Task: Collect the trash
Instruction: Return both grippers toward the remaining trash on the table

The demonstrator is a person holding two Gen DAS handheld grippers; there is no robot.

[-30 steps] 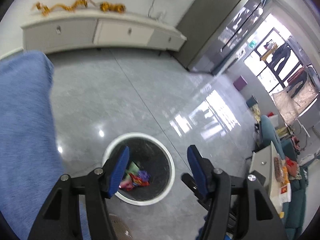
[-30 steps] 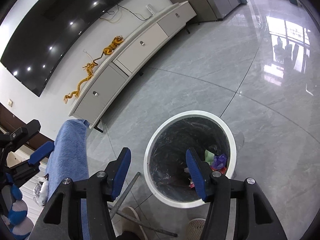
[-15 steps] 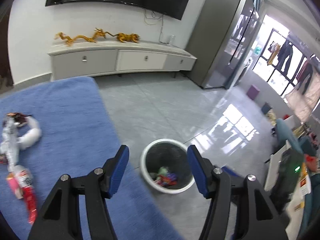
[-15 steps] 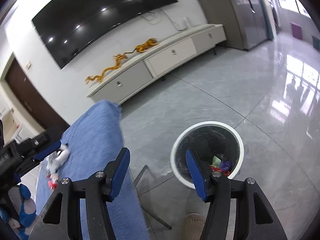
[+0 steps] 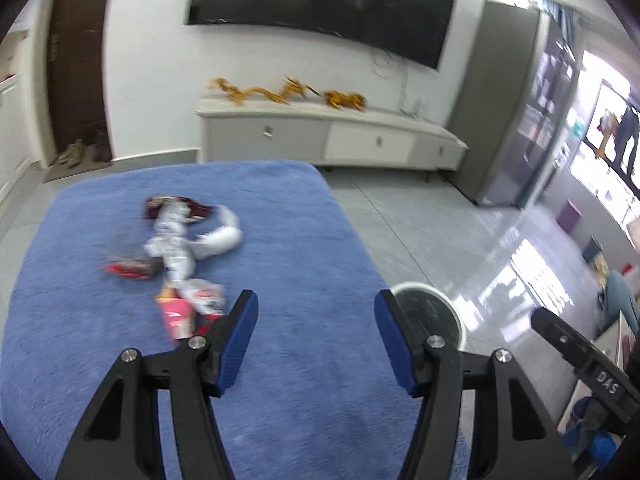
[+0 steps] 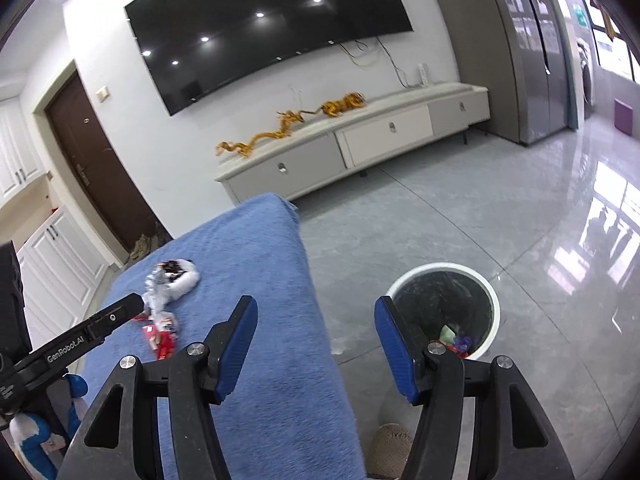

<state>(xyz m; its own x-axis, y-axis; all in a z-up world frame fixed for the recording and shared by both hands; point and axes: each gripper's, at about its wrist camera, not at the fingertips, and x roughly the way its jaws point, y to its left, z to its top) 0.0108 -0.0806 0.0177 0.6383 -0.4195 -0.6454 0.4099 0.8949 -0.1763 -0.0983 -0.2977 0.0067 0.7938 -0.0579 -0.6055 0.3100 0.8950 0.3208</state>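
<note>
Both of your views have swung up and away from the trash bin (image 6: 444, 312) within the last second, so the blue-covered table (image 5: 280, 240) with its litter now fills the left wrist view; I judge the last drop done and the next pickup starting.

Your left gripper (image 5: 316, 336) has its jaws apart with nothing between them. The pile of wrappers (image 5: 180, 248) lies on the cloth at about ten o'clock from those jaws, near but not touching, with the red packet (image 5: 178, 316) closest, just beside the left pad.

Your right gripper (image 6: 316, 338) is easing its jaws wider, also empty. From it the wrappers sit at ten o'clock, well apart, and the bin stands on the floor at three o'clock, holding scraps.
</note>
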